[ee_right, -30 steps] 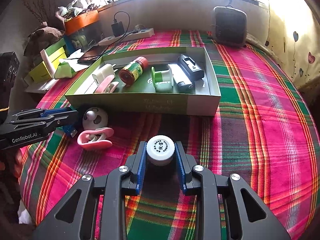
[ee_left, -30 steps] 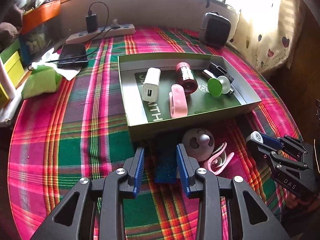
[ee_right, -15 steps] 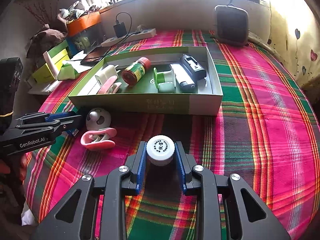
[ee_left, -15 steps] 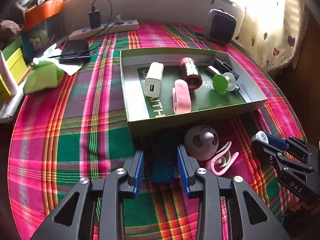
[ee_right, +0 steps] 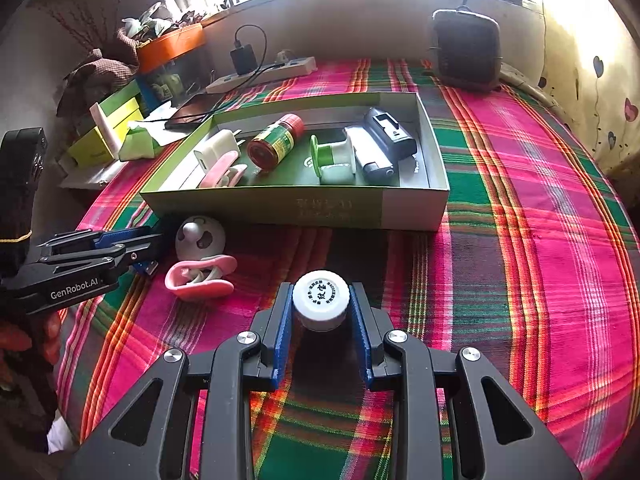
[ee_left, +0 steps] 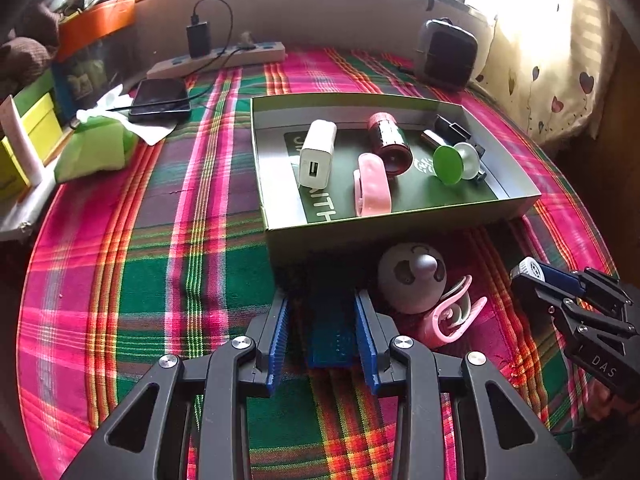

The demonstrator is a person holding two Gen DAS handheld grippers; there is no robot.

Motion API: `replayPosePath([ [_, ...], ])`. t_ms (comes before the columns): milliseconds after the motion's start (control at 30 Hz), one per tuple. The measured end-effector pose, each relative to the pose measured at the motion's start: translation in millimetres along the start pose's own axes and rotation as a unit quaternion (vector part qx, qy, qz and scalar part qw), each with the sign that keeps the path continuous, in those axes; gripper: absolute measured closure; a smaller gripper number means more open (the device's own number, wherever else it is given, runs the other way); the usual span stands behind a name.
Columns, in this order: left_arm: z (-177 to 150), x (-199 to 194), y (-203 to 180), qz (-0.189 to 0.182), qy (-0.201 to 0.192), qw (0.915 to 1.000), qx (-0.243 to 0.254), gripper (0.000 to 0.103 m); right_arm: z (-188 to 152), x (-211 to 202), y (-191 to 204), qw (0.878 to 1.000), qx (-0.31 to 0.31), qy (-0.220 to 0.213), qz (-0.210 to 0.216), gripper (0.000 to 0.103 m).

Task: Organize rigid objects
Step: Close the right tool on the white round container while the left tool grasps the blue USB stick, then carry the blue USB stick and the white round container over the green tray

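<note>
Plaid cloth [ee_right: 520,200], green tray [ee_right: 304,210] at centre. My right gripper [ee_right: 320,312] clamps a white-capped bottle [ee_right: 320,298]; my left gripper [ee_left: 322,330] pinches a blue block [ee_left: 330,340], lower centre.

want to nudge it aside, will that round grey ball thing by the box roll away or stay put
The grey ball is round, so a push would probably roll it. The pink clip touching it may stop it on that side. It looks like hard plastic, probably light.

A home bedroom is showing here. A plaid bedcover [ee_right: 520,208] is spreading wide, a heart-print curtain [ee_left: 560,80] hanging beside.
</note>
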State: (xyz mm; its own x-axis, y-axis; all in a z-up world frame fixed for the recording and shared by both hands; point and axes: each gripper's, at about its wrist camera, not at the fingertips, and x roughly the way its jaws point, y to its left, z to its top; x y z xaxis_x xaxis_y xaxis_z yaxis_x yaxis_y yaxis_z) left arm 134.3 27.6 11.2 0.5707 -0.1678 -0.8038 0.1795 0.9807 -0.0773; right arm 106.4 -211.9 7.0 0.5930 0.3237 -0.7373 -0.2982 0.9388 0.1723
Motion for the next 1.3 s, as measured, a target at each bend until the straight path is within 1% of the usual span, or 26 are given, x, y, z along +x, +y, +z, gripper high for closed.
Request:
replayPosePath([
  [33, 0, 0, 0, 0.001, 0.000, 1.0000, -0.001, 0.074, 0, 0, 0, 1.000, 0.000, 0.000, 0.000, 0.074],
  [67, 0, -1, 0, 0.004, -0.001, 1.0000, -0.003, 0.079, 0, 0, 0, 1.000, 0.000, 0.000, 0.001, 0.074],
  [100, -1, -1, 0, 0.006, 0.000, 1.0000, -0.003, 0.081, 0, 0, 0, 1.000, 0.000, 0.000, 0.002, 0.074],
  [133, -1, -1, 0, 0.007, -0.001, 1.0000, -0.004, 0.082, 0, 0, 0, 1.000, 0.000, 0.000, 0.002, 0.074],
  [733, -3, -3, 0, 0.008, -0.005, 0.9999, -0.012, 0.082, -1, 0, 2, 1.000, -0.007, 0.001, 0.006, 0.074],
  [1300, 0, -14, -2, 0.002, -0.020, 0.9997, -0.012, 0.082, -2, -6, 4, 1.000, -0.014, -0.008, 0.001, 0.074],
])
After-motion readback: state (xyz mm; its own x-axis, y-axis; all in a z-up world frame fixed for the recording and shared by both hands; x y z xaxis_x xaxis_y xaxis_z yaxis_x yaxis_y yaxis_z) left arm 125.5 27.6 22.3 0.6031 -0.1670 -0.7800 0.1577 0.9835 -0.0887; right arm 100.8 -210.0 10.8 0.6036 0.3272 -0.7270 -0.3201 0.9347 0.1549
